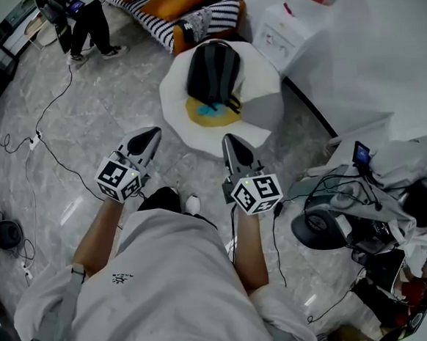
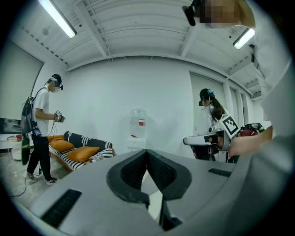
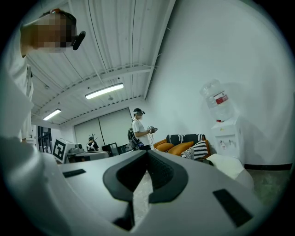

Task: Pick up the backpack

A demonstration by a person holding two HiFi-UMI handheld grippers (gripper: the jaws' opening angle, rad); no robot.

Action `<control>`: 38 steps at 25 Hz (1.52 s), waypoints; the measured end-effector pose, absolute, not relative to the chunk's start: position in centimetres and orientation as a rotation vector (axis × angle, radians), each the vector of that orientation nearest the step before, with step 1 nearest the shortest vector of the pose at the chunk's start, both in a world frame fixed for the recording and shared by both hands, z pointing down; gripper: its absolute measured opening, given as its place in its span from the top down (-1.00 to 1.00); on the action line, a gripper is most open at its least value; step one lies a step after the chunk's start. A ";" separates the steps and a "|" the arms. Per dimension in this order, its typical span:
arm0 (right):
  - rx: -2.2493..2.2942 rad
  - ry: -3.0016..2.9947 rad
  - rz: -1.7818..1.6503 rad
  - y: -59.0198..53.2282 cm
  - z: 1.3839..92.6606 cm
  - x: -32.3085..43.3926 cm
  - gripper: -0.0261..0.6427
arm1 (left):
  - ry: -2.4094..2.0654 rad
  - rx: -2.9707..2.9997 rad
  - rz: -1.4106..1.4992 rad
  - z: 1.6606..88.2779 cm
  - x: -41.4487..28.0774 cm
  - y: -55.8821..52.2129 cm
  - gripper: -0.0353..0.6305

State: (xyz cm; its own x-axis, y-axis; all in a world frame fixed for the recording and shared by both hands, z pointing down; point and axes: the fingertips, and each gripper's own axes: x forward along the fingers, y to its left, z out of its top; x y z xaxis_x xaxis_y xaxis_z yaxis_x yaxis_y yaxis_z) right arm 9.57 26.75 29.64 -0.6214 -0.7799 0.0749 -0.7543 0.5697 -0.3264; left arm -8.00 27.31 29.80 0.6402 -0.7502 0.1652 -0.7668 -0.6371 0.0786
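Left gripper (image 1: 153, 132): jaws clenched, tips pressed together, nothing between them.
Right gripper (image 1: 229, 138): jaws clenched as well, pads meeting at the tip, empty.
Backpack (image 1: 213, 72): black, lying flat on the tabletop, ahead of both pairs of jaws and roughly between the lines they point along; apart from both, nearer the right jaws.
Tabletop (image 1: 174, 95): white and many-sided, low, just ahead of the right jaws and ahead and to the right of the left jaws.
Yellow sheet (image 1: 210, 115): under the near end of the backpack, with a blue mark on it; it is the part of the load closest to the jaws.
Marker cubes: one on the rear of the left gripper (image 1: 118, 179), one on the rear of the right (image 1: 256, 193), both behind the jaws and towards the person.
Sofa (image 1: 178, 3): striped, with orange cushions, beyond the tabletop, far ahead of the jaws.
Water dispenser (image 1: 283, 32): white, ahead and to the right of the right jaws, beside the tabletop.
Floor (image 1: 105, 108): grey marbled, below both pairs of jaws; a cable (image 1: 58, 160) runs across it left of the left jaws.
Bystander (image 1: 88, 25): dark-trousered legs, far ahead and left of the left jaws.
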 end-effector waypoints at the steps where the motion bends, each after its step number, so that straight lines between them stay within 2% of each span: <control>1: -1.328 2.712 -0.510 26.6 29.7 9.6 0.90 | -1.264 2.715 0.182 29.8 -8.0 27.1 0.88; 17: -1.440 2.666 -0.529 21.1 30.6 11.9 0.90 | -1.178 2.738 0.195 31.1 -6.5 19.9 0.88; 38: -1.639 2.592 -0.634 3.3 34.3 10.0 0.90 | -0.952 2.722 0.257 36.3 -8.2 -0.9 0.89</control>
State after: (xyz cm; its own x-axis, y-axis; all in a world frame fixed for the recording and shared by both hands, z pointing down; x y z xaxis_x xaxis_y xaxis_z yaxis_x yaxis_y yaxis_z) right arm 9.95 3.31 34.29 -0.4521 -0.8685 0.2035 -0.8643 0.3701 -0.3407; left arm -8.22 -0.85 36.25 0.7714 -0.5875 0.2446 -0.6307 -0.7568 0.1714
